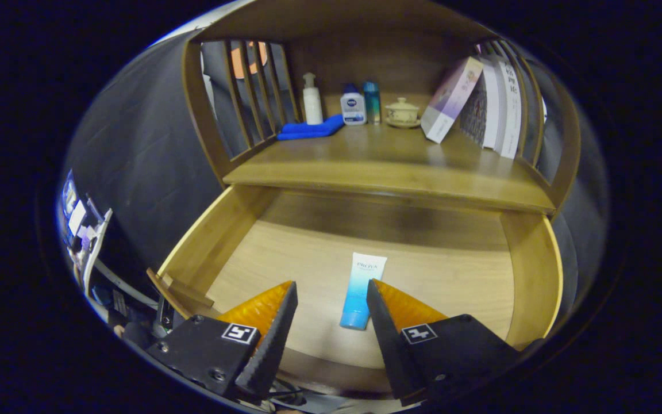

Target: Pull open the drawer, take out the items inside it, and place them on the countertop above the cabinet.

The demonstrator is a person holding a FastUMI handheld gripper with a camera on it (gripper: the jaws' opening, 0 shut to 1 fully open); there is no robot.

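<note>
A wooden cabinet (377,172) stands in a dark-walled booth, its drawer (365,253) pulled well out below the countertop (377,155).

Nearest, the gripper (331,293) hangs over the drawer's front edge with its fingers spread wide and nothing between them. Just ahead, a blue-and-white tube (362,290) lies flat on the drawer floor, cap end toward the gripper and lengthwise along the line of the fingers. It sits inside the gap but off to the right, its cap close beside the right finger; whether it touches that finger I cannot tell. Nothing else shows on the drawer floor.

Beyond, on the countertop, a folded blue cloth (311,129), a pump bottle (312,99), two small bottles (361,103), a lidded cup (403,112) and a leaning box (451,98) stand toward the back.

So the opening step looks done; the tube has yet to be gripped, lifted and set on the countertop, where the front part lies bare.
</note>
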